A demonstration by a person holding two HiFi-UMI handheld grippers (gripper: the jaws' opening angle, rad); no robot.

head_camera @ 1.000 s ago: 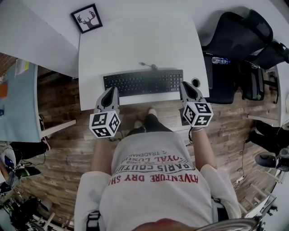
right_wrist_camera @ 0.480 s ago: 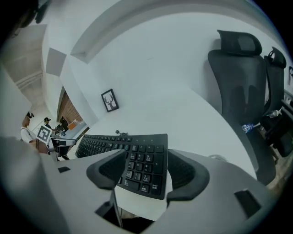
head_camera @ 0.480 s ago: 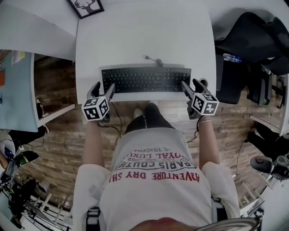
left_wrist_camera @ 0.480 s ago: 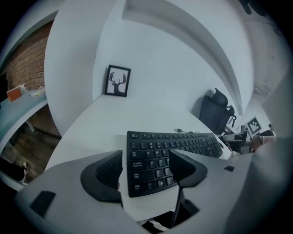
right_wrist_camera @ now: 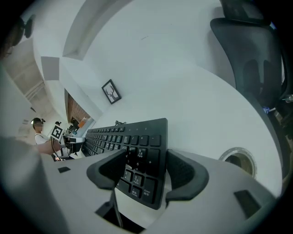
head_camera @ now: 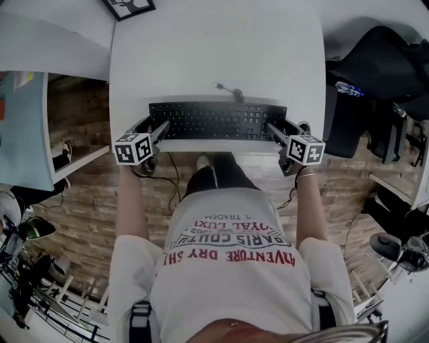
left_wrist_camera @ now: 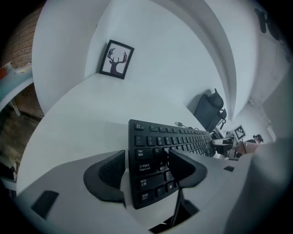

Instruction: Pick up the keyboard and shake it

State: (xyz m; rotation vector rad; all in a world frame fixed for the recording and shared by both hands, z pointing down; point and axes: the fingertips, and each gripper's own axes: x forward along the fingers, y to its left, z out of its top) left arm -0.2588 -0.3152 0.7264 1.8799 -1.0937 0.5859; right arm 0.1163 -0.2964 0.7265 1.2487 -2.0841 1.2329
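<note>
Our left hand-held gripper (head_camera: 153,126) and right hand-held gripper (head_camera: 281,127), jaws just opened, loosely straddle the keyboard's (head_camera: 214,120) ends; behind it, cable (head_camera: 228,89) and picture (head_camera: 131,7).

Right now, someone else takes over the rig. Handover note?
Left gripper: open, jaws have just been opening. The keyboard has its left end between them, not clamped.
Right gripper: open, jaws have just been opening. The right end is between them, not clamped.
The keyboard lies flat on the desk, near its front edge.
Done: both grippers are placed at the ends.
Left to do: close both, lift, shake.
</note>
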